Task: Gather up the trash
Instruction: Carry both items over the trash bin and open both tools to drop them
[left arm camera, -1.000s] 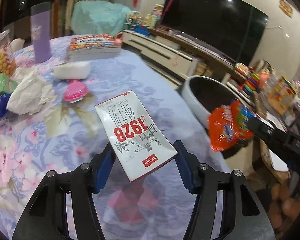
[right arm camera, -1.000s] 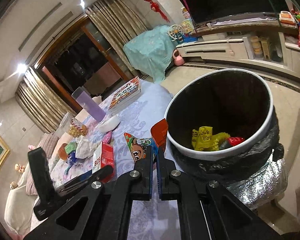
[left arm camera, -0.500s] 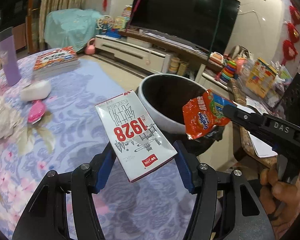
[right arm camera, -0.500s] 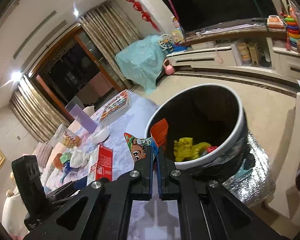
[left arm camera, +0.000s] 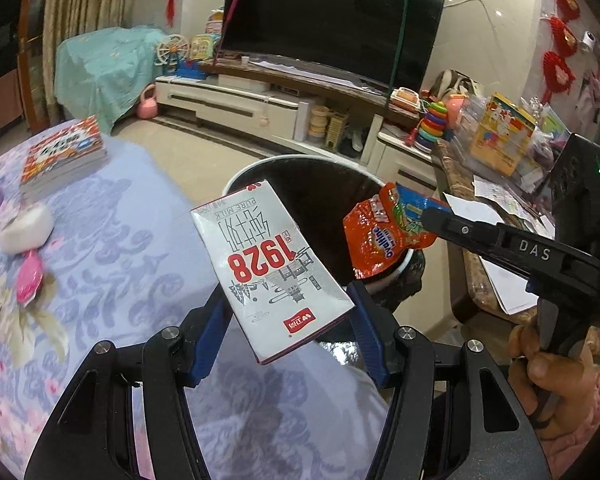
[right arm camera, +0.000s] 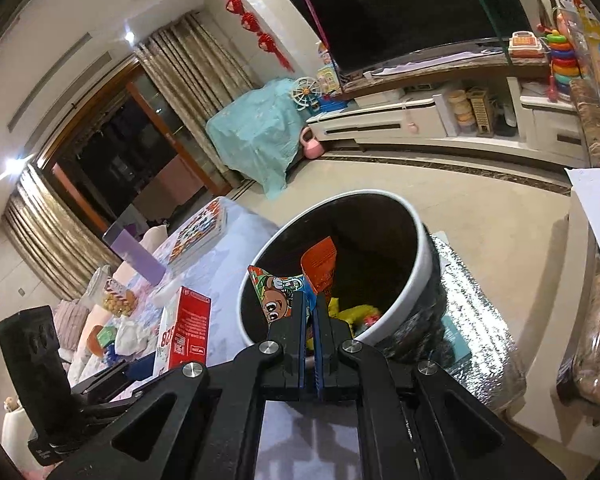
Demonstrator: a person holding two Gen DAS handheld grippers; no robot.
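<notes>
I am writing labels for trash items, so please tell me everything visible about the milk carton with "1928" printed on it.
The milk carton is a flat-sided box, seemingly coated paperboard: white-grey front with red "1928", "PURE MILK", Chinese characters, a line drawing and a small red logo; in the right wrist view one side is red. It looks undented. The left hand-held gripper clamps its lower end between blue pads, and nothing else touches it. It is held tilted in the air, over the table's edge, beside the trash bin.
</notes>
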